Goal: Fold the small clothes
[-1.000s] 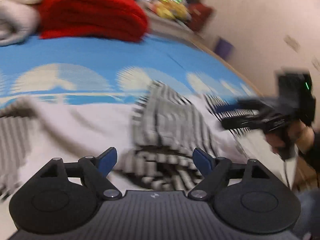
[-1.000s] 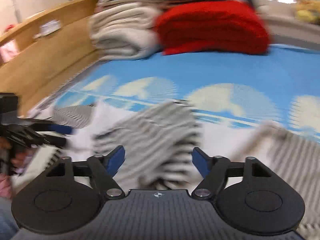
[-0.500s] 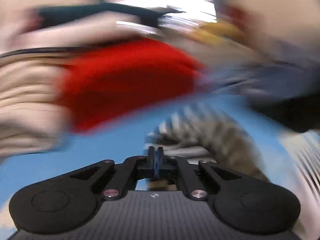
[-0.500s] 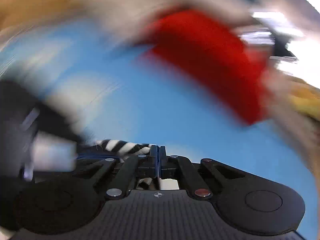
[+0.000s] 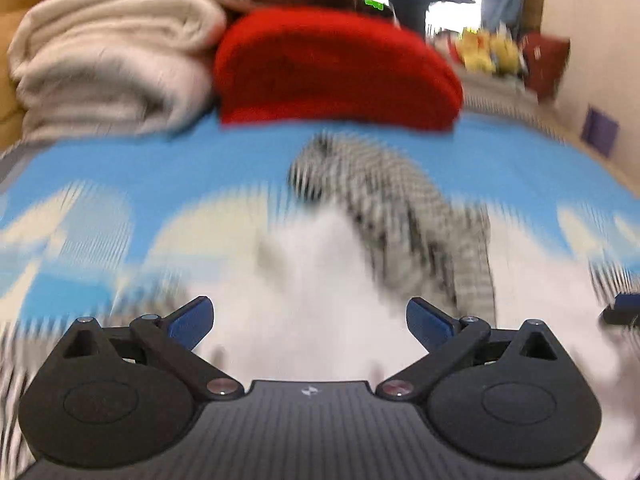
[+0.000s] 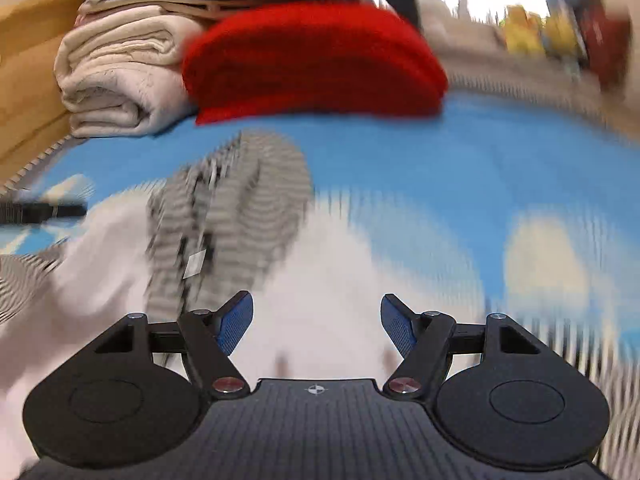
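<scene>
A small garment with a white body (image 5: 320,280) and a black-and-white striped part (image 5: 400,208) lies on a blue patterned bed cover (image 5: 160,168). In the right wrist view the striped part (image 6: 240,200) is folded over the white body (image 6: 340,280). My left gripper (image 5: 308,320) is open and empty just above the white cloth. My right gripper (image 6: 316,328) is open and empty above the same cloth. The tip of the left gripper (image 6: 40,211) shows at the left edge of the right wrist view. Both views are blurred.
A folded red blanket (image 5: 332,68) and a stack of cream blankets (image 5: 108,60) lie at the far end of the bed. A wooden bed frame (image 6: 28,72) runs along the left. A wall (image 5: 592,40) stands to the right.
Half a second ago both grippers were shut on the striped cloth and lifted it. Now both are open, and the striped part lies folded forward on the white body.
</scene>
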`<state>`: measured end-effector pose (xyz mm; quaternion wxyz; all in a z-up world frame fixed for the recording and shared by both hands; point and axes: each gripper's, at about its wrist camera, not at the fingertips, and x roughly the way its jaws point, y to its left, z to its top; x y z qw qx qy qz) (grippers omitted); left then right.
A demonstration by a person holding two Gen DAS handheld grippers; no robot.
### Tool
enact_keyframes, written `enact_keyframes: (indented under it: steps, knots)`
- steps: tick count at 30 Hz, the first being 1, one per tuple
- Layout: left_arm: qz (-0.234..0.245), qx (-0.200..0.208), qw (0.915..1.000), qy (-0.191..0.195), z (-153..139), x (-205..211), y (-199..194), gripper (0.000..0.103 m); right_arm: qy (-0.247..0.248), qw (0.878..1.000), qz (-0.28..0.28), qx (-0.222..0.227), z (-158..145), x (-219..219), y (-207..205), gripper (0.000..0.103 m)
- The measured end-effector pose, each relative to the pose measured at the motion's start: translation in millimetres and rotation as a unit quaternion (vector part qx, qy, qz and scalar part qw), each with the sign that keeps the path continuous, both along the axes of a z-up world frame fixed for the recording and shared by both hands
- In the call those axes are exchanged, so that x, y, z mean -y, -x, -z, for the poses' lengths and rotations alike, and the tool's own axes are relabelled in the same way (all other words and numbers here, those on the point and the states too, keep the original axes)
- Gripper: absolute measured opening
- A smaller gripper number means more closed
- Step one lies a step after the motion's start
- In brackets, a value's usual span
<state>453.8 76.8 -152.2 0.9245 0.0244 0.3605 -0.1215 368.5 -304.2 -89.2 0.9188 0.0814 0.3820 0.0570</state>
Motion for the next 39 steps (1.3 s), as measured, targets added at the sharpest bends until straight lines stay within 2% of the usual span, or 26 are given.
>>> enact_keyframes:
  steps: [3, 6, 9, 11, 13, 14, 16, 18, 21, 23, 25, 27, 29, 31, 34, 35, 36, 37, 38, 39]
  knots:
    - [0.012, -0.032, 0.9993, -0.014, 4, -21, 81, 0.103, -0.049, 0.998, 0.021, -0.039, -1, 12, 80, 0.072]
    - [0.005, -0.061, 0.9981, -0.010, -8, -41, 163, 0.103, -0.061, 0.997, 0.016, -0.053, -27, 12, 158, 0.072]
    - [-0.014, -0.068, 0.9976, 0.005, -25, -55, 216, 0.103, -0.049, 0.999, 0.008, -0.004, -70, 4, 222, 0.073]
    - [-0.028, -0.074, 0.9964, 0.029, -37, -63, 241, 0.103, -0.054, 0.998, 0.007, 0.037, -104, 6, 268, 0.076]
    - [-0.043, -0.090, 0.9940, 0.045, -38, -72, 266, 0.103, -0.061, 0.995, 0.017, 0.078, -128, 9, 309, 0.087]
    - [-0.050, -0.101, 0.9917, 0.062, -37, -77, 276, 0.103, -0.062, 0.994, 0.022, 0.090, -132, 9, 321, 0.088]
    - [-0.058, -0.133, 0.9847, 0.096, -28, -82, 283, 0.103, -0.053, 0.994, 0.043, 0.083, -125, 10, 336, 0.089]
    - [-0.049, -0.150, 0.9798, 0.123, -24, -84, 291, 0.103, -0.036, 0.995, 0.077, 0.048, -100, 12, 333, 0.089]
    - [-0.048, -0.160, 0.9794, 0.113, -16, -75, 295, 0.103, -0.004, 0.991, 0.135, -0.010, -51, 16, 326, 0.087]
    - [-0.041, -0.169, 0.9804, 0.093, -6, -67, 295, 0.103, -0.018, 0.987, 0.155, -0.038, -24, 21, 324, 0.086]
    - [-0.048, -0.179, 0.9776, 0.100, 1, -66, 292, 0.103, -0.052, 0.982, 0.167, -0.067, 0, 26, 326, 0.086]
    - [-0.049, -0.189, 0.9733, 0.121, 7, -65, 287, 0.103, -0.082, 0.980, 0.162, -0.086, 16, 26, 330, 0.087]
    - [-0.057, -0.197, 0.9713, 0.121, 12, -60, 281, 0.103, -0.053, 0.986, 0.142, -0.073, 18, 15, 331, 0.087]
    - [-0.056, -0.201, 0.9729, 0.100, 15, -50, 277, 0.103, -0.030, 0.992, 0.107, -0.062, 17, 6, 332, 0.087]
    - [-0.045, -0.195, 0.9775, 0.067, 16, -37, 274, 0.102, -0.015, 0.994, 0.090, -0.059, 22, 0, 330, 0.088]
    - [-0.041, -0.186, 0.9799, 0.059, 15, -35, 276, 0.085, -0.012, 0.995, 0.084, -0.062, 22, -2, 328, 0.088]
    - [-0.035, -0.178, 0.9818, 0.054, 13, -35, 278, 0.051, -0.012, 0.995, 0.068, -0.066, 23, -3, 328, 0.074]
    - [-0.026, -0.179, 0.9819, 0.057, 11, -37, 279, 0.037, -0.002, 0.996, 0.057, -0.064, 21, -8, 326, 0.042]
    - [-0.031, -0.185, 0.9788, 0.081, 6, -46, 282, 0.026, 0.014, 0.997, 0.040, -0.059, 19, -11, 326, 0.024]
    - [-0.040, -0.184, 0.9774, 0.097, 1, -56, 287, 0.015, 0.010, 0.998, 0.031, -0.057, 16, -12, 328, 0.018]
